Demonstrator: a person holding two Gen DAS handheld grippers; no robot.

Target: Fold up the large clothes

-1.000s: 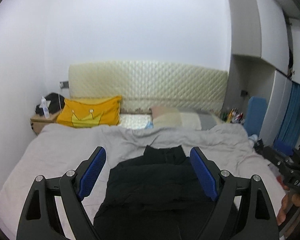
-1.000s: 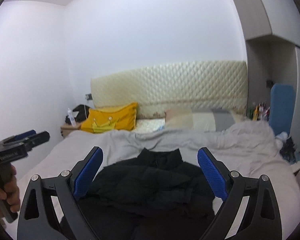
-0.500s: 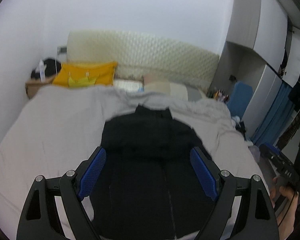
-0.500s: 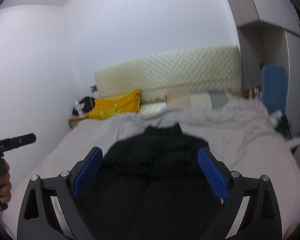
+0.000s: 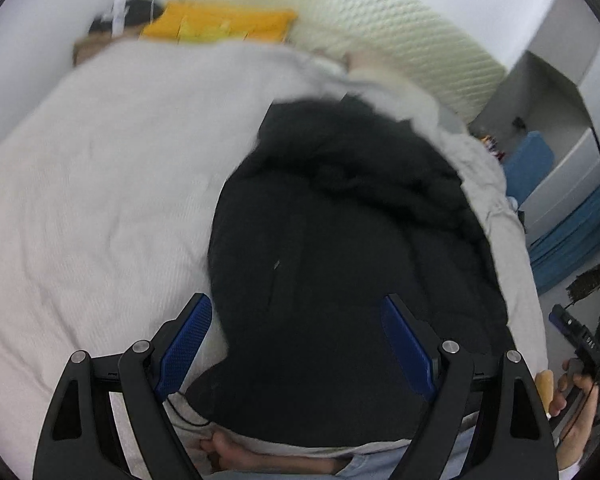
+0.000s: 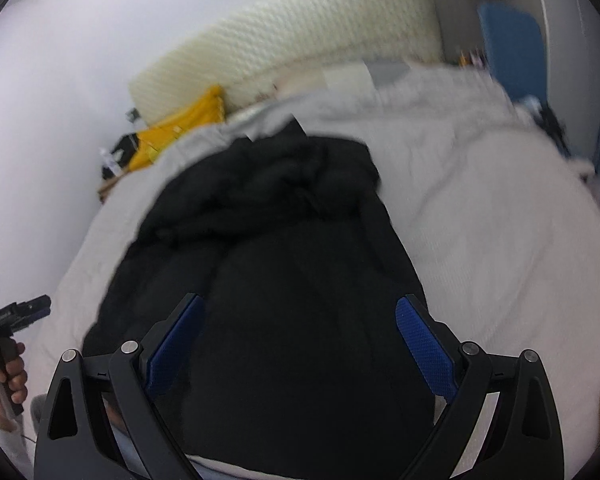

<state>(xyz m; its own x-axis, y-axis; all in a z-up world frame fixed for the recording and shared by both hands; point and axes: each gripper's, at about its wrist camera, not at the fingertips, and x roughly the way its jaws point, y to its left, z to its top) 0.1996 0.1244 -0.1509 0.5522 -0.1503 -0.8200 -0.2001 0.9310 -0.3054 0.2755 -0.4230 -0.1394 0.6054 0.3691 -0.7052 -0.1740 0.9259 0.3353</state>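
Both wrist views have tipped down since a second ago, so your left gripper (image 5: 296, 344) and right gripper (image 6: 300, 344), fingers spread and empty, hover over the black padded jacket (image 5: 340, 264) lying on the pale grey bedspread (image 5: 100, 184), collar at twelve o'clock; judging you're starting, next pinch the near hem corners.

Black jacket (image 5: 340, 264), pale grey bedspread (image 5: 100, 200), yellow pillow (image 5: 220, 24), cream quilted headboard (image 5: 380, 28), blue-padded jaws.

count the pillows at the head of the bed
2 visible: a yellow fabric pillow at the bed's far left corner, and a pale beige-and-grey pillow right of it, against the cream quilted headboard. The grey duvet may hide others.
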